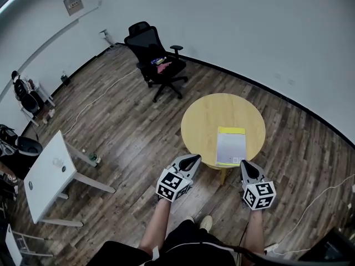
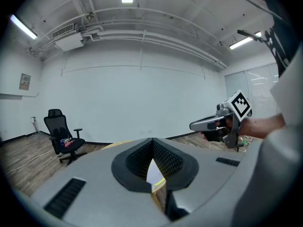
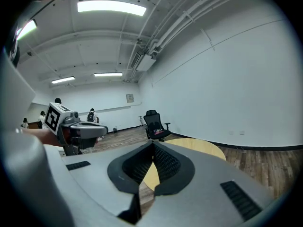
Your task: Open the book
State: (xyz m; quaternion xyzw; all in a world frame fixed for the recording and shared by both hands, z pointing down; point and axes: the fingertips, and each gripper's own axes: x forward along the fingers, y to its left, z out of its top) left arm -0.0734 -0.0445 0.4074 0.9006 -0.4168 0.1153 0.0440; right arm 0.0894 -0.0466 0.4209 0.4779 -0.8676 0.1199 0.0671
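Book (image 1: 231,146): white cover, yellow band along its far edge | state: closed | pose: lying flat | place: near edge of round wooden table (image 1: 211,115), ahead of me, slightly right

No writing could be read anywhere. The wall plaque (image 1: 73,3) was too small to make out, the book (image 1: 231,146) on the round table (image 1: 206,121) showed only a dark smudge of print (illegible), and the left gripper (image 1: 191,158) and right gripper (image 1: 246,164) bore only black-and-white square patterns
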